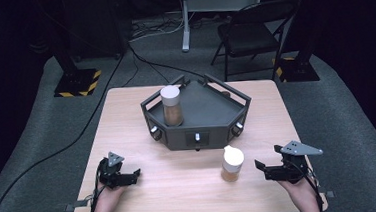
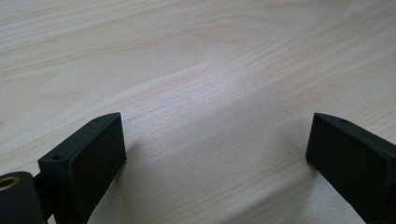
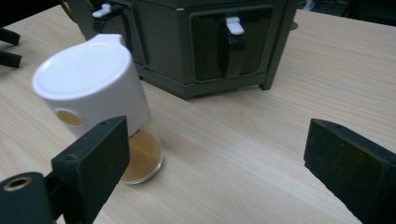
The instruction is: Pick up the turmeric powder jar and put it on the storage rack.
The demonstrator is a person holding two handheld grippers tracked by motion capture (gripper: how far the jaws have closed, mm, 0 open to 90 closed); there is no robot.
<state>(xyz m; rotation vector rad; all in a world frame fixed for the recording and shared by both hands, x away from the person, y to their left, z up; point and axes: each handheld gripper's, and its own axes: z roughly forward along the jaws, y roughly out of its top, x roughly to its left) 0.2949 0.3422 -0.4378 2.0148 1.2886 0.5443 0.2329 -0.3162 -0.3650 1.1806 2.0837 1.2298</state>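
Two white-capped round jars, brown powder; smooth wood table.

A light wooden table with a pale grain is seen standing on grey carpet. On its far middle a dark angular tray with raised rails is set. Near the front edge, right of centre, a spice jar with a white cap is placed upright on the bare wood, just in front of the tray and apart from it.
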